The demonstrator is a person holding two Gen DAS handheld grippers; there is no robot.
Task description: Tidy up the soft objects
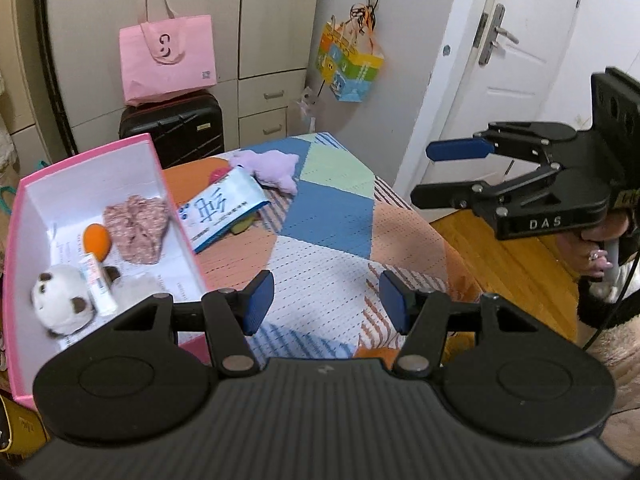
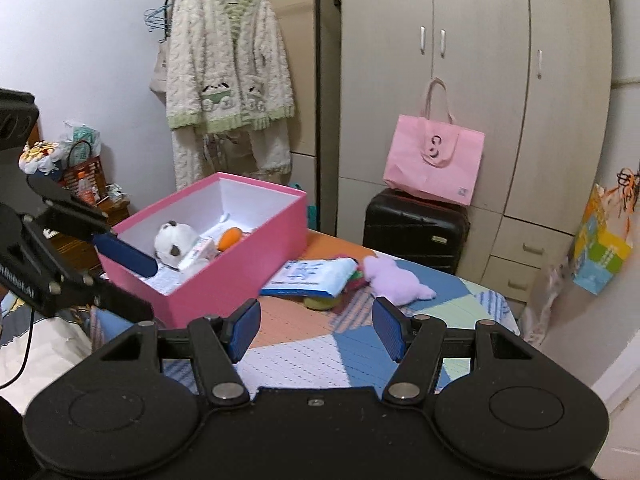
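Note:
A pink box stands on the patchwork table. Inside it lie a white panda plush, an orange soft ball, a pink floral cloth and a white tube. A purple plush lies on the table beyond a blue-and-white packet. My left gripper is open and empty over the table beside the box. My right gripper is open and empty; it also shows in the left wrist view.
A black suitcase with a pink tote bag on it stands behind the table by the wardrobe. A colourful bag hangs on the wall. A white door is to the right. Small colourful items lie under the packet.

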